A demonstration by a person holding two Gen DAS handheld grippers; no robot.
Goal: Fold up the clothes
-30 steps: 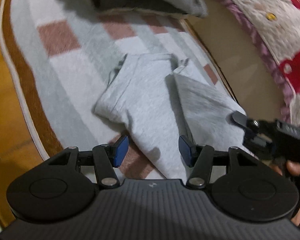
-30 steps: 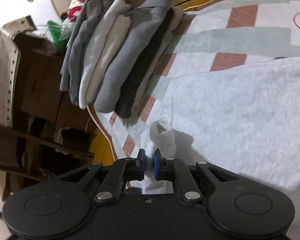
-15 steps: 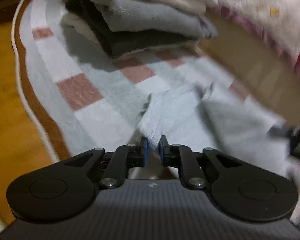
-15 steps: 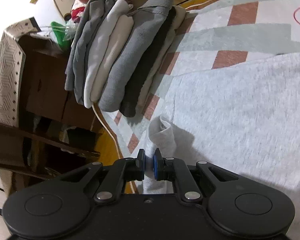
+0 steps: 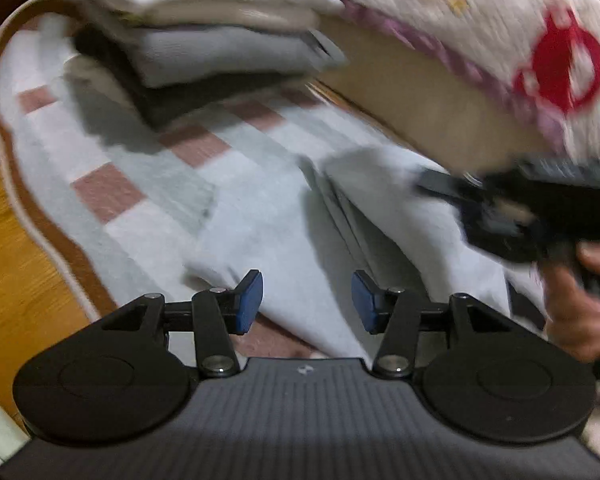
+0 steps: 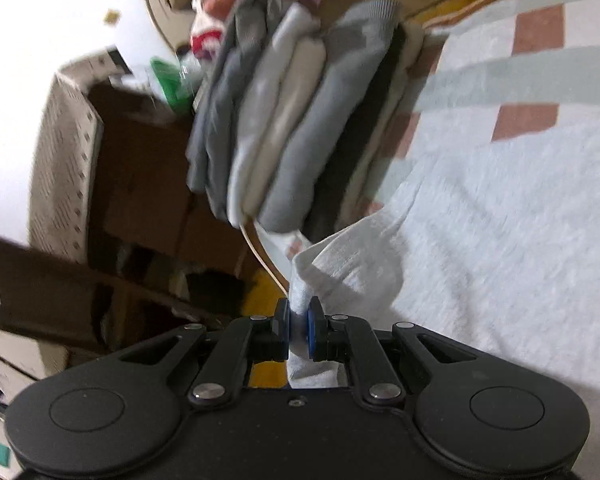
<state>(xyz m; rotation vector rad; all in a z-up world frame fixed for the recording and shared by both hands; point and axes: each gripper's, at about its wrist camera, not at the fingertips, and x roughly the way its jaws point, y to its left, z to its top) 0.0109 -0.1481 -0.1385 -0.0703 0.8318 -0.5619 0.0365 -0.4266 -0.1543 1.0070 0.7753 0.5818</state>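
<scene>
A light grey garment (image 5: 300, 240) lies partly folded on a checked rug (image 5: 148, 184). My left gripper (image 5: 307, 302) is open and empty just above the garment's near edge. My right gripper (image 6: 298, 326) is shut on a bunched edge of the same garment (image 6: 500, 248), lifting it a little. The right gripper also shows in the left wrist view (image 5: 520, 216), held in a hand at the right, blurred.
A stack of folded clothes (image 5: 220, 40) sits at the rug's far end; it also shows in the right wrist view (image 6: 300, 120). A patterned blanket (image 5: 500, 40) hangs over a bed at the right. Wooden floor (image 5: 16, 260) borders the rug. Cardboard boxes (image 6: 100, 200) stand at the left.
My left gripper shut on the garment's edge half a second ago and has now opened, letting it go. My right gripper has stayed shut on the fabric and lifted it slightly.
</scene>
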